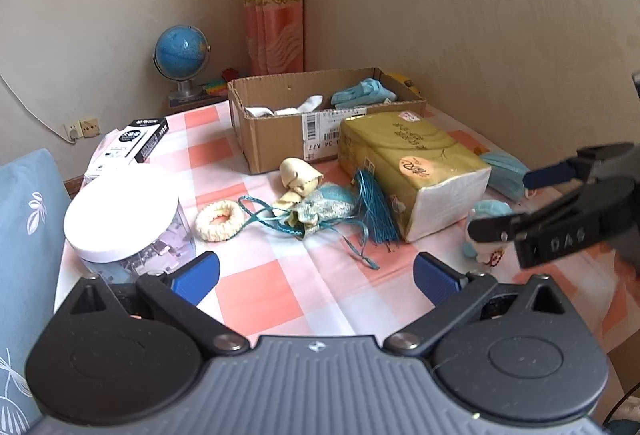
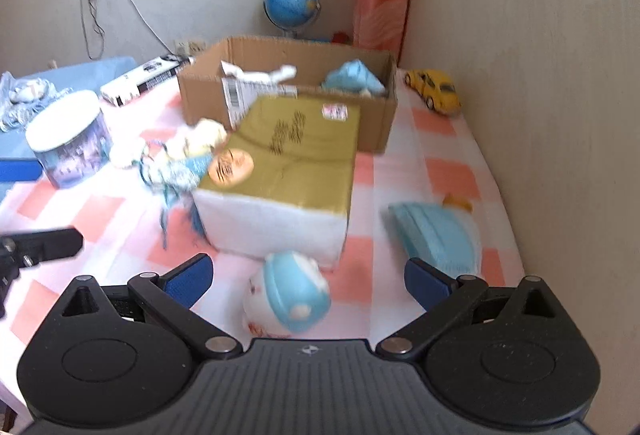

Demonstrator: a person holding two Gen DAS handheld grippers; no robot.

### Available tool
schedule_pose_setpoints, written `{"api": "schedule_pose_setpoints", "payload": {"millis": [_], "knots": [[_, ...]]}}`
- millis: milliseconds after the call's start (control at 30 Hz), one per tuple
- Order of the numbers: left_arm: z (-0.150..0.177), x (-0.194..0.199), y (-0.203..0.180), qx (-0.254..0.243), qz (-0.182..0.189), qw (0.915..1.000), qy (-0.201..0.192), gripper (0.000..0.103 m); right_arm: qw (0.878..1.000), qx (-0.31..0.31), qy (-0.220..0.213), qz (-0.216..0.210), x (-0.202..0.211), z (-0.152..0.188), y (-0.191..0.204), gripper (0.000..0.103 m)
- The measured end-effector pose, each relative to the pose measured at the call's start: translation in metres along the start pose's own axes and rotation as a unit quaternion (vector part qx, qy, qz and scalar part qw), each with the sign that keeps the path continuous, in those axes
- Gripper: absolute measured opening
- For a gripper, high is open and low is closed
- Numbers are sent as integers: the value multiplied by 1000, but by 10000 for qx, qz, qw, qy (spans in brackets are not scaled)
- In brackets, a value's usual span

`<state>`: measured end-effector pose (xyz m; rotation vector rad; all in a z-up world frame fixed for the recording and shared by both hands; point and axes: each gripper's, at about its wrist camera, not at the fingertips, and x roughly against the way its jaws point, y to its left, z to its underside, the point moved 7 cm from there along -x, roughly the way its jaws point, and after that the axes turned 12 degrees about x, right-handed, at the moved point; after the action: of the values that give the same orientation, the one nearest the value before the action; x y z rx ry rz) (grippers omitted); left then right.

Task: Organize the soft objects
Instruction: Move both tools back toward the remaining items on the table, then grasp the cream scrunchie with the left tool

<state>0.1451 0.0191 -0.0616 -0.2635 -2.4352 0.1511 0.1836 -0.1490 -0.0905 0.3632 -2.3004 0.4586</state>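
Observation:
A cardboard box point(image 1: 280, 139) point(image 2: 200, 83) at the table's back holds white cloth point(image 1: 296, 106) and a blue soft item point(image 1: 364, 93). In front lie a teal tasselled pouch point(image 1: 324, 209), a cream doll piece point(image 1: 300, 179), a cream scrunchie point(image 1: 220, 221), a gold tissue pack point(image 1: 412, 163) point(image 2: 288, 171), a blue face mask point(image 2: 436, 235) and a small blue-capped plush point(image 2: 292, 295) point(image 1: 486, 231). My left gripper point(image 1: 316, 277) is open and empty above the cloth. My right gripper point(image 2: 308, 281) is open, straddling the plush from above; it also shows in the left wrist view point(image 1: 504, 203).
A white-lidded clear jar point(image 1: 124, 219) and a black-and-white carton point(image 1: 132, 147) stand at the left. A globe point(image 1: 182, 55) is behind the table. A yellow toy car point(image 2: 434, 89) sits by the right wall. A blue cushion point(image 1: 24, 235) lies at the left edge.

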Motion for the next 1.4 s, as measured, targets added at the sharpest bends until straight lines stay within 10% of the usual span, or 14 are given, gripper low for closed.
{"api": "schedule_pose_setpoints", "payload": {"millis": [500, 867, 1400], "knots": [[-32, -14, 5, -1054, 456, 9910, 690, 102, 9990, 88, 350, -248, -22, 25, 12, 103], [-80, -65, 16, -2419, 179, 9568, 1600, 83, 9986, 156, 378, -336, -21, 25, 12, 103], [-75, -128, 43, -2766, -87, 9175, 2857, 50, 9986, 144, 378, -328, -21, 25, 13, 103]]}}
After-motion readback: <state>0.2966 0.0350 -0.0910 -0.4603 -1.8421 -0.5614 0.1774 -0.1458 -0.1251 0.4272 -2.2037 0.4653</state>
